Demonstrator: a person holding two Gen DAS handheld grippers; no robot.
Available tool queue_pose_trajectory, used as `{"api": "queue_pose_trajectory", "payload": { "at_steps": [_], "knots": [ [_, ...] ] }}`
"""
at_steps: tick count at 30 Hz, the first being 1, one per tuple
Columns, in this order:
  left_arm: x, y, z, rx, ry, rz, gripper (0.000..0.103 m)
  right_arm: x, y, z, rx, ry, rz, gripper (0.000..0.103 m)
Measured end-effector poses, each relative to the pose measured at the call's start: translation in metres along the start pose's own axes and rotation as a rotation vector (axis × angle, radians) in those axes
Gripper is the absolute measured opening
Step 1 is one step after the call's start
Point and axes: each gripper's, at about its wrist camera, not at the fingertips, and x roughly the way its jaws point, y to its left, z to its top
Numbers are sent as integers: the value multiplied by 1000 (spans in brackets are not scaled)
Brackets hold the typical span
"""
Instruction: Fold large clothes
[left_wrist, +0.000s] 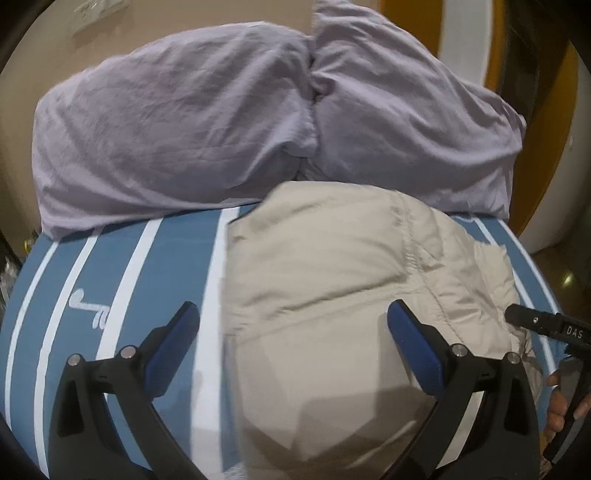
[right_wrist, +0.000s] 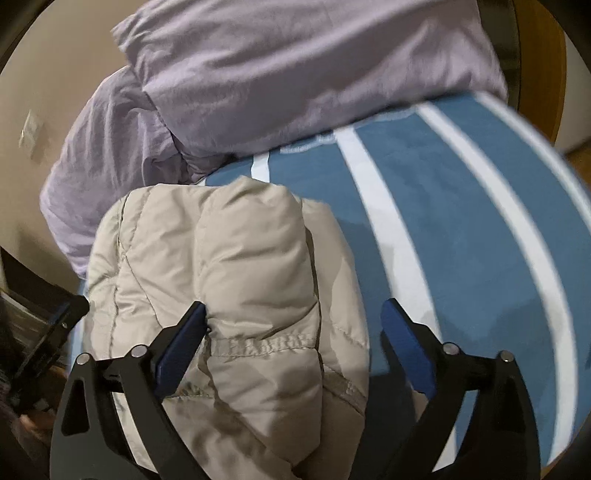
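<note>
Beige padded jacket (right_wrist: 229, 295) found folded into a compact bundle on the blue striped bed cover (right_wrist: 461, 229), just in front of two lilac pillows (left_wrist: 177, 140). Right tongs (right_wrist: 293, 325) spread wide, jacket's folded edge between the pads but not pinched. Left tongs (left_wrist: 293, 328) likewise apart, hovering over the bundle's other side, gripping nothing. Folding judged largely complete: sleeves tucked out of sight, outline tidy. Possibly remaining: a final pressing down or squaring of the puffy layers, likely to spring open. No further clothes visible awaiting folding.
</note>
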Motion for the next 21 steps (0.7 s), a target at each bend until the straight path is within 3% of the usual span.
{"api": "queue_pose_trajectory", "payload": {
  "at_steps": [11, 21],
  "knots": [
    [31, 53, -3, -203, 162, -191, 101, 45, -31, 8, 230, 256, 265, 102],
    [69, 80, -19, -440, 261, -423, 101, 66, -18, 13, 217, 361, 364, 102]
  ]
}}
